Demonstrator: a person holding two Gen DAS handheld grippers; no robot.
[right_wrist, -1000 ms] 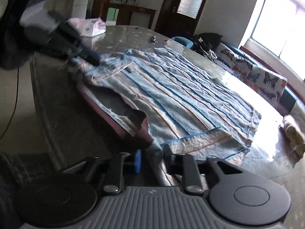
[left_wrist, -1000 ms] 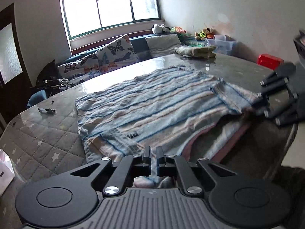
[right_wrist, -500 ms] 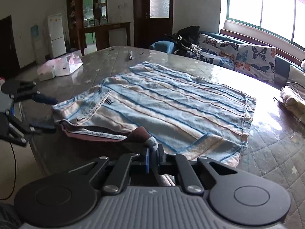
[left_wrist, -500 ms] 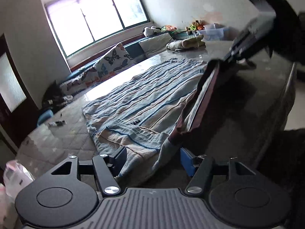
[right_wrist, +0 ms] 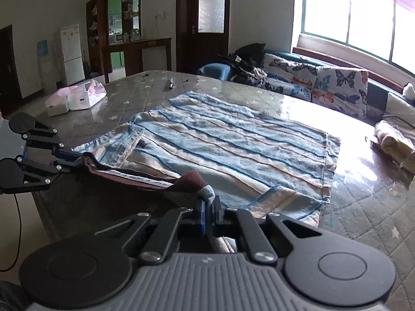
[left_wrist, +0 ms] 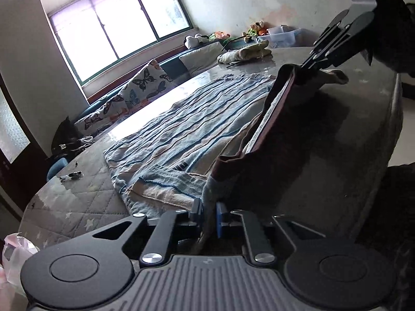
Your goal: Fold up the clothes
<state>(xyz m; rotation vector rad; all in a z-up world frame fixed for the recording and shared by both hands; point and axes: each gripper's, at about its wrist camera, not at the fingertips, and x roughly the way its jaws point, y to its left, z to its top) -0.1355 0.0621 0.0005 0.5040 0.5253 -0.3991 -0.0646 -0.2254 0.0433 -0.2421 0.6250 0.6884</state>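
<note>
A blue and beige striped garment [left_wrist: 186, 129] lies flat on the quilted table [left_wrist: 77, 207]; it also shows in the right wrist view [right_wrist: 233, 140]. Its near waistband edge, dark maroon inside [right_wrist: 145, 178], is lifted off the table and stretched between both grippers. My left gripper [left_wrist: 208, 212] is shut on one corner of that edge. My right gripper [right_wrist: 207, 215] is shut on the other corner. Each gripper shows in the other's view: the right one [left_wrist: 319, 59] at upper right, the left one [right_wrist: 64, 158] at far left.
A folded yellowish cloth [right_wrist: 394, 140] lies at the table's far side. A pink bag with white boxes [right_wrist: 77, 98] and a small pen-like object [right_wrist: 170, 83] lie on the table. A butterfly-print sofa [right_wrist: 324, 85] stands under the window. The table edge [left_wrist: 394, 129] is close.
The left gripper was shut, opened half a second ago, and has now shut again on the garment's corner. Both grippers lifted the near edge off the table, pulling it taut.
</note>
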